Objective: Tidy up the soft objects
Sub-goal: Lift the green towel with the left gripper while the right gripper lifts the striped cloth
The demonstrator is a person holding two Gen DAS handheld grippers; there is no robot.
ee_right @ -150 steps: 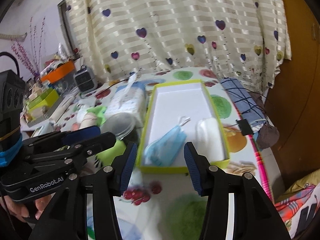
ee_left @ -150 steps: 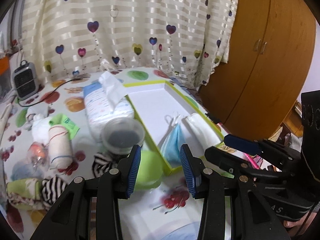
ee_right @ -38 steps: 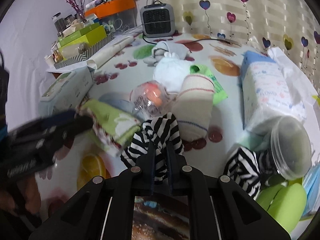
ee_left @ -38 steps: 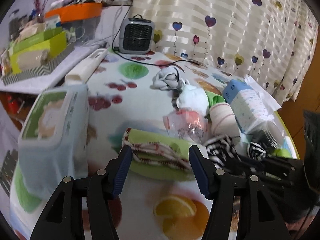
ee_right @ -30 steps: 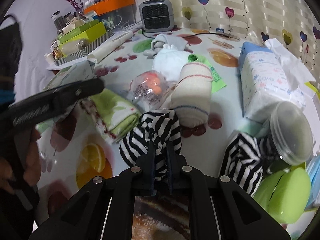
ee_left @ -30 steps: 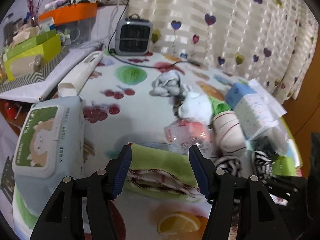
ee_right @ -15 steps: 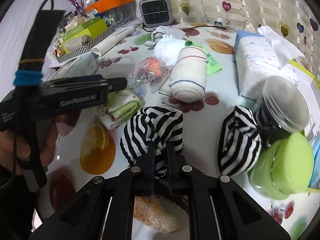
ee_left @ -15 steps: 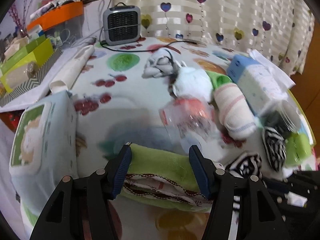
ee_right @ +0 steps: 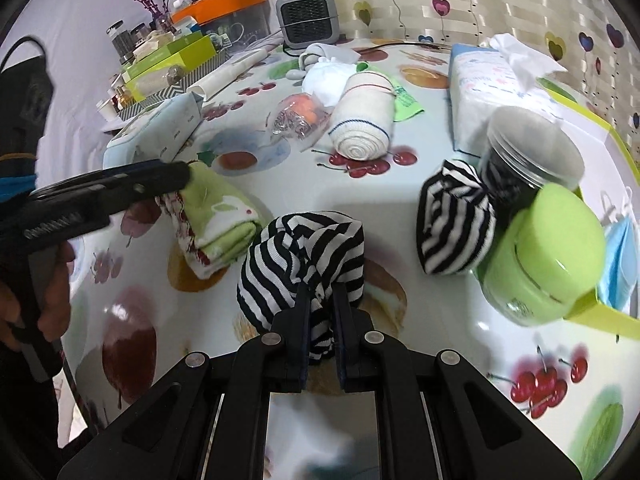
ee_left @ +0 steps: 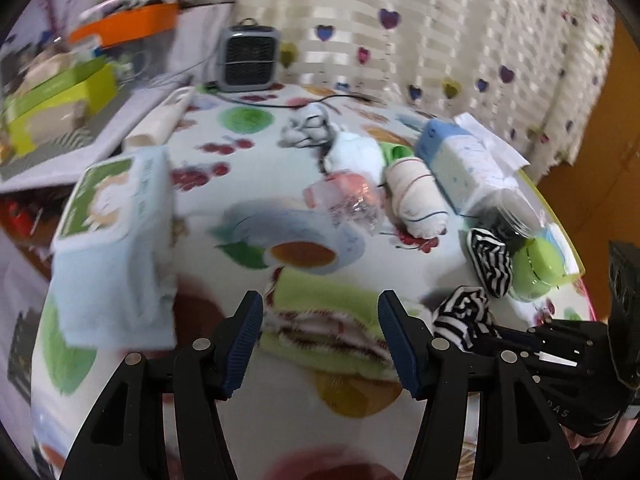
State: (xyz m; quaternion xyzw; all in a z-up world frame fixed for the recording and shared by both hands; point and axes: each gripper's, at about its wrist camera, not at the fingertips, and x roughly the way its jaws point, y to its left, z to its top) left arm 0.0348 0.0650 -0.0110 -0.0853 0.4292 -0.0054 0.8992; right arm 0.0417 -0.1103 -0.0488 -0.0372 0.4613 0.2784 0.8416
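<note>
- At nine o'clock in the left wrist view, a pack of wet wipes (ee_left: 114, 236) with a green label lies on the fruit-print tablecloth (ee_left: 208, 404).
- The left gripper (ee_left: 320, 336) sits at six o'clock of that view, its blue-padded fingers (ee_left: 245, 340) spread around the folded green towel (ee_left: 328, 320); both pads lie against the towel's ends, and the right wrist view shows that gripper's tip on the towel's far end.
- In the right wrist view a hand (ee_right: 36, 280) at eight o'clock holds the left gripper's handle.
- The right gripper (ee_right: 320, 332) is at six o'clock of its own view, its fingers clamped shut on a black-and-white striped sock (ee_right: 300, 256), which bunches above the tips just beside the towel.
- A rolled cream cloth (ee_right: 364, 128) lies at twelve o'clock, beyond the sock, with a crinkled clear bag (ee_right: 300, 116) to its left.
- A second striped sock (ee_right: 454, 224) rests at two o'clock, touching a dark clear-lidded jar (ee_right: 528, 160) and a green round container (ee_right: 544, 252).
- A tissue pack (ee_right: 492, 88) lies at one o'clock.
- A yellow-green rimmed tray (ee_right: 600, 312) sits at three o'clock, a blue face mask (ee_right: 620, 264) inside it.
</note>
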